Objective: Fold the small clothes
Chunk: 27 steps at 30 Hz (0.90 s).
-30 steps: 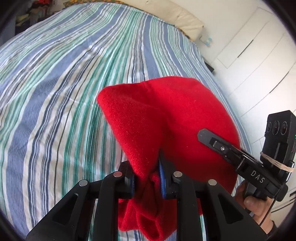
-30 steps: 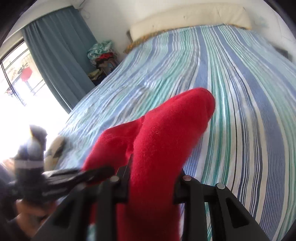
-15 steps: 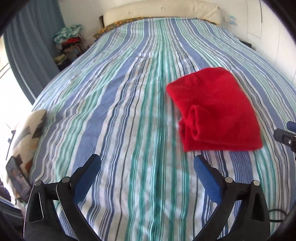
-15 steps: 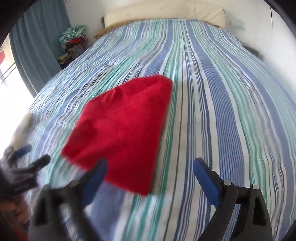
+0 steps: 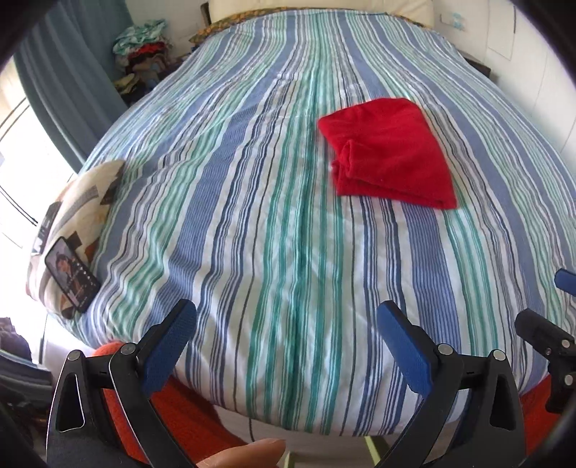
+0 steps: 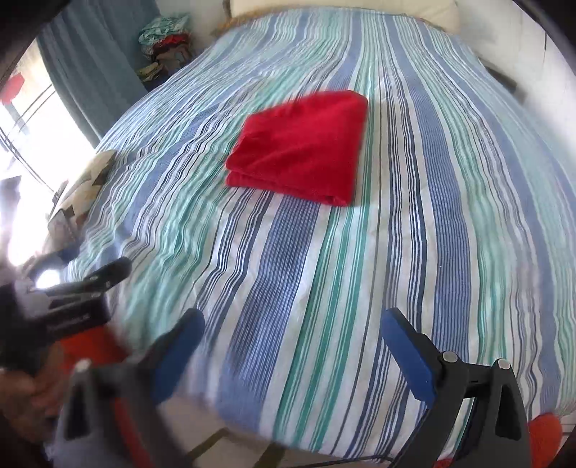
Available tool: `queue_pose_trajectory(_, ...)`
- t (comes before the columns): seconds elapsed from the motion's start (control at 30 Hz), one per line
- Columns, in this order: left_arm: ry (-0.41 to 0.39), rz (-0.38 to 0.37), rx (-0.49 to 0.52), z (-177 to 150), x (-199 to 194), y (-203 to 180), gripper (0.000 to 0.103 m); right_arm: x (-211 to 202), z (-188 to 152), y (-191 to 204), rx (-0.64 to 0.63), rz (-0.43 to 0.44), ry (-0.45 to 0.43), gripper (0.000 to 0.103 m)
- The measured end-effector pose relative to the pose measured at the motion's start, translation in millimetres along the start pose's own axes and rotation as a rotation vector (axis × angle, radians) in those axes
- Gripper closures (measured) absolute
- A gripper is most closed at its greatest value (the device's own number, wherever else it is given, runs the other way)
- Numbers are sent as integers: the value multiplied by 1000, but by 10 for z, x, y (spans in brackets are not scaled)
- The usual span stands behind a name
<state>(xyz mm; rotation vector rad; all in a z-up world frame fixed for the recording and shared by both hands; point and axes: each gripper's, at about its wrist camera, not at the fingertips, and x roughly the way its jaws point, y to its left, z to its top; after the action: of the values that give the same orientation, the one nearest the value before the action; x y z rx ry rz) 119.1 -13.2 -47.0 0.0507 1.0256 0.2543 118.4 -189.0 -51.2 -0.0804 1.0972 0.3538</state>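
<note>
A folded red garment (image 5: 390, 154) lies flat on the striped bed cover (image 5: 252, 201), right of the middle; in the right wrist view it (image 6: 300, 147) lies near the bed's centre. My left gripper (image 5: 284, 324) is open and empty, held back over the foot edge of the bed, far from the garment. My right gripper (image 6: 291, 334) is open and empty too, also back at the foot edge. Part of the right gripper (image 5: 547, 342) shows at the right of the left wrist view, and the left gripper (image 6: 72, 295) shows blurred at the left of the right wrist view.
A patterned cushion (image 5: 82, 212) with a phone (image 5: 72, 275) leaning on it sits at the bed's left edge. A pile of clothes (image 5: 144, 46) stands by the blue curtain (image 5: 68, 75) at the far left. A cream pillow (image 6: 345, 10) lies at the head. White cupboards (image 5: 532, 46) are at the right.
One second ago both grippers were shut on the red garment. They let go and opened, then drew back to the foot of the bed. The garment now lies folded on the cover.
</note>
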Motion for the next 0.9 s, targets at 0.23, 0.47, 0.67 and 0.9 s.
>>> queue_pose_trajectory(0.23,1,-45,-16,-14,-171,-25,2,-281,-22,173,-38,-50,-37,5)
queue_pose_trajectory(0.47,-2,-56,-21,-7,-222,-37,2,-438,8,184,-27,-80,-74,5)
queue_pose_trajectory(0.67,2,-55,-20,-2,-231,-47,2,-451,16,179,-23,-83,-71,5)
queue_pose_trajectory(0.9,1,-52,-17,6,-235,-63,2,-476,24,166,-22,-96,-77,5)
